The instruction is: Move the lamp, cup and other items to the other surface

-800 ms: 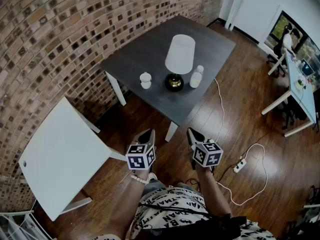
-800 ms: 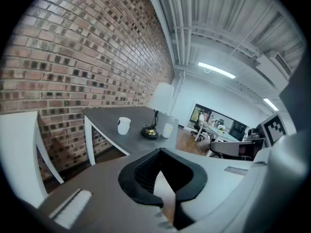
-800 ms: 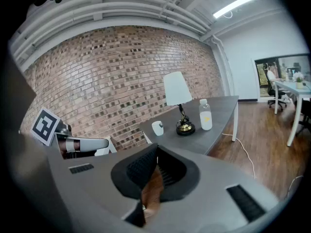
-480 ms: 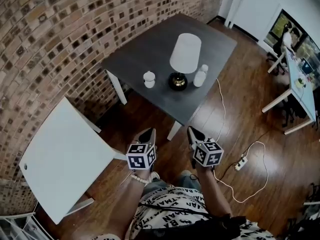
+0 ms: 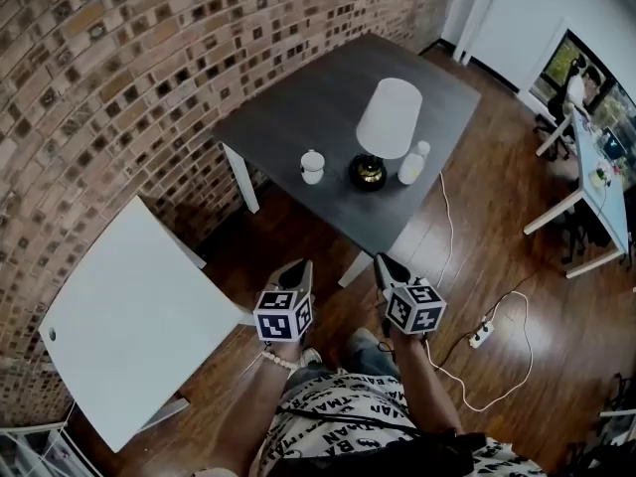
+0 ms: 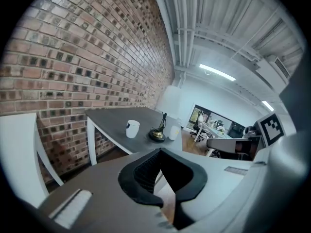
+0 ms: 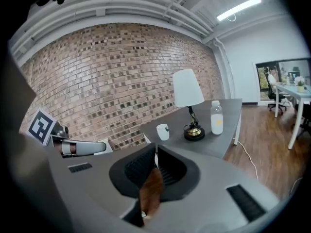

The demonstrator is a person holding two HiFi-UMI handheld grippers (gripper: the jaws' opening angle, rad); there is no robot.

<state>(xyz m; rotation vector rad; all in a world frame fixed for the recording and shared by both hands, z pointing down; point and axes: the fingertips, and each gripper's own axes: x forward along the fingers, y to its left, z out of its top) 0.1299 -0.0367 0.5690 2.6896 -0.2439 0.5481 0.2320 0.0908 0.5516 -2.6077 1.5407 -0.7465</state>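
Lamp [image 5: 386, 132], conical white shade, rounded cup [image 5: 313, 166]

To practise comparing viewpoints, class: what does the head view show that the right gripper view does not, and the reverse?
Only the head view: the power strip and the person's patterned shirt. Only the right gripper view: the ceiling light and ceiling pipes. Both: the dark table carrying the lamp, cup and bottle, beside the brick wall.

Lettered white shirt [image 5: 343, 417], bead bracelet [image 5: 279, 359], marker-cubed left tool [image 5: 295, 266], right tool [image 5: 384, 262]
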